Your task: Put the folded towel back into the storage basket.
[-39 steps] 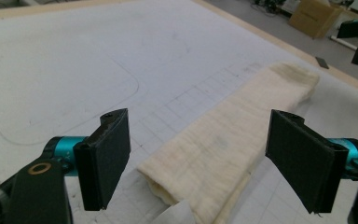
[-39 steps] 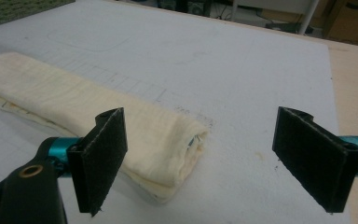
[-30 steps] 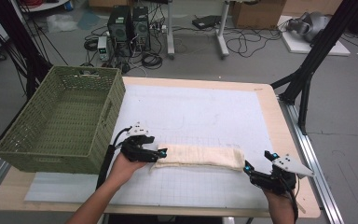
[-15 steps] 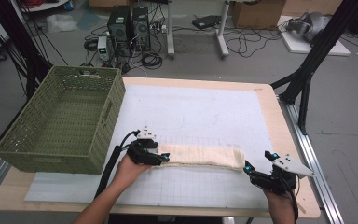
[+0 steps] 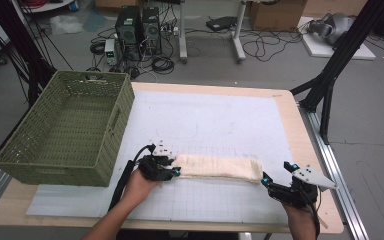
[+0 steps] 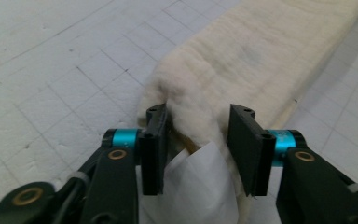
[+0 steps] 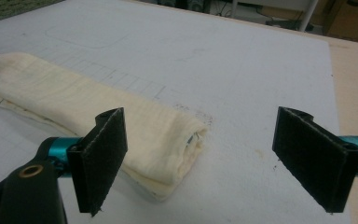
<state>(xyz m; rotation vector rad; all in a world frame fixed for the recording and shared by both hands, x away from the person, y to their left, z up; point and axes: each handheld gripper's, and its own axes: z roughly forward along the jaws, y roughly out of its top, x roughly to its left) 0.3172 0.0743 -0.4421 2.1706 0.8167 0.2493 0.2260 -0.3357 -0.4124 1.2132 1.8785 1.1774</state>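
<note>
With the folded cream towel (image 5: 217, 167) lying lengthwise on the surface (image 5: 220, 120), left gripper (image 6: 199, 140) fingers half-closed around its end, not clamped yet, right gripper (image 7: 214, 156) fingers wide open, empty, short of the far end, likely for a two-ended lift

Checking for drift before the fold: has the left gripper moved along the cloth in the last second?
Yes. The left gripper has crept slightly rightward, away from the green basket, onto the cloth's left end.

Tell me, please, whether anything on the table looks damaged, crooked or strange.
Nothing serious. The folded cream cloth lies straight on the white gridded mat. A white tag sticks out of its end between the left gripper jaws. A few dark specks mark the mat near the other end.
</note>
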